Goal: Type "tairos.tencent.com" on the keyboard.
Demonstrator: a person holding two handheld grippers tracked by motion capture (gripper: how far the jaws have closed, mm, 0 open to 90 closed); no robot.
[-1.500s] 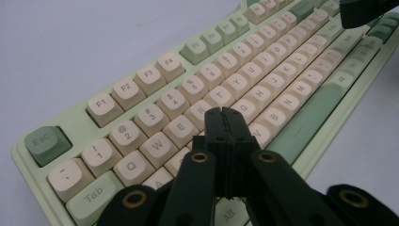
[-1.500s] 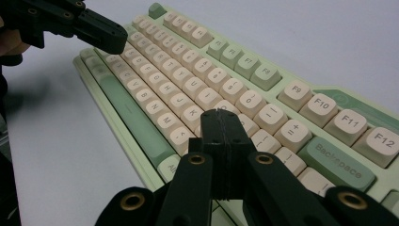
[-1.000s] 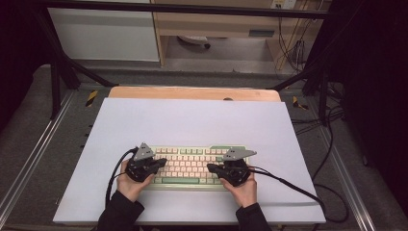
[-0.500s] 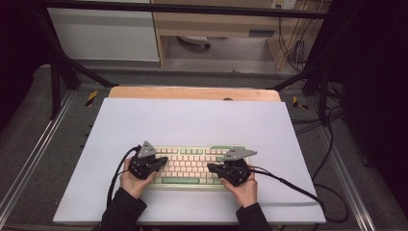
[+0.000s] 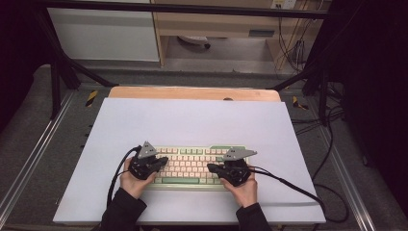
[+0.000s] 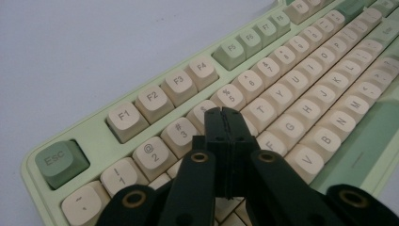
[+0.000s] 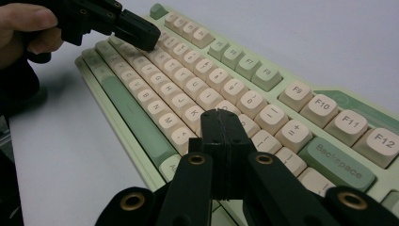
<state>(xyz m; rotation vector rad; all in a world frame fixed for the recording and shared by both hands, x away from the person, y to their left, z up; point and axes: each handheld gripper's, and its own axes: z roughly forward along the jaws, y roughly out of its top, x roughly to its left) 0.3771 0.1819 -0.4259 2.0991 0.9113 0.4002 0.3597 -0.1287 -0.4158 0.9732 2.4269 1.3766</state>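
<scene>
The keyboard [image 5: 192, 166], pale green with cream keys, lay near the front edge of the white table top [image 5: 192, 120], its long side running across the table. The left gripper [image 5: 161, 162] was over the left end of the keyboard, held in the person's left hand [image 5: 133, 179]. In the left gripper view its jaws were pressed together with nothing between them, the tips [image 6: 225, 115] over the number and upper letter rows, near the 4 and 5 keys; whether they touched a key could not be told. The right gripper [image 5: 214, 167] was over the right part of the keyboard, held in the right hand [image 5: 244, 187]. In the right gripper view its jaws were likewise closed and empty, the tips [image 7: 221, 117] above the keys just left of the Backspace key [image 7: 336, 162]. The same view showed the left gripper [image 7: 141, 35] farther off over the far rows. The Esc key [image 6: 61, 162] was dark green.
</scene>
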